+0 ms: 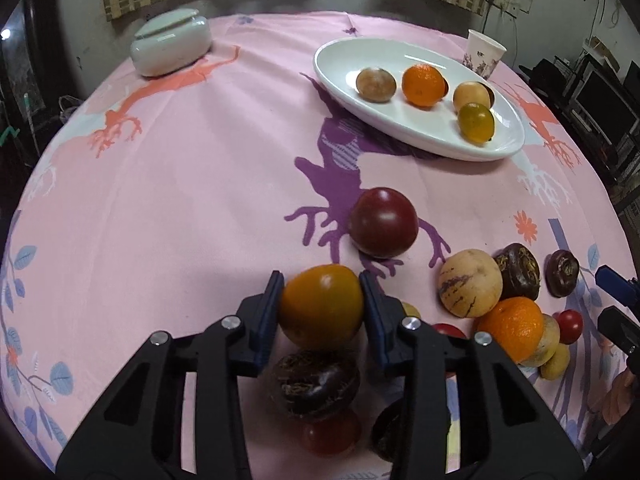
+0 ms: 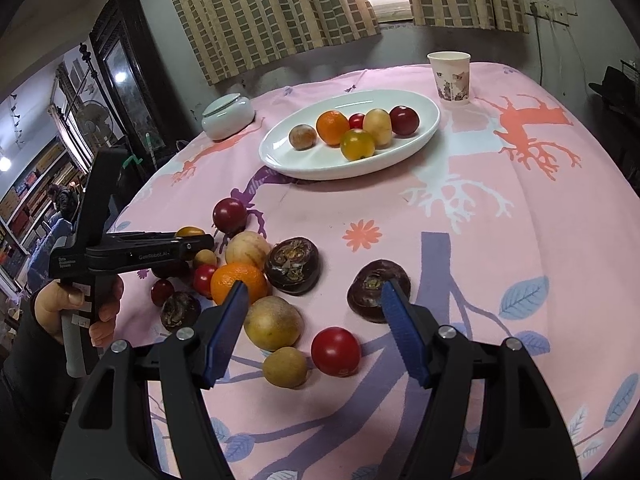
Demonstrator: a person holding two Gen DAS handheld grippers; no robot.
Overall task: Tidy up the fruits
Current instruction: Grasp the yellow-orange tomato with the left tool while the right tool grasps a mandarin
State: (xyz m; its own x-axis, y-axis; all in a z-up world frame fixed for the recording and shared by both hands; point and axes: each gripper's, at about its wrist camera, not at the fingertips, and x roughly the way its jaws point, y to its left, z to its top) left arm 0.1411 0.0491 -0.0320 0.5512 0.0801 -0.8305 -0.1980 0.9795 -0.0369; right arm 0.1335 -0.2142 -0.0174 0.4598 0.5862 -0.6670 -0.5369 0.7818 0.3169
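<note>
My left gripper [image 1: 322, 280] is shut on a yellow-orange tomato [image 1: 320, 308], its blue pads pressing both sides just above the pink tablecloth. In the right wrist view that left gripper [image 2: 196, 240] comes in from the left with a hand [image 2: 76, 308] on its handle. My right gripper [image 2: 314, 285] hangs open over loose fruit: an orange [image 2: 239, 282], a yellow fruit [image 2: 272, 322], a red tomato [image 2: 336, 351] and a dark water chestnut [image 2: 378, 290]. Nothing sits between its pads. A white oval plate [image 2: 280, 164] further back holds several fruits.
A dark red tomato [image 1: 384, 222] and a striped pale melon [image 1: 470, 282] lie beyond the left gripper. A paper cup [image 2: 450, 76] stands behind the plate [image 1: 332, 76]. A white lidded jar [image 2: 228, 116] sits at the back left by the table edge.
</note>
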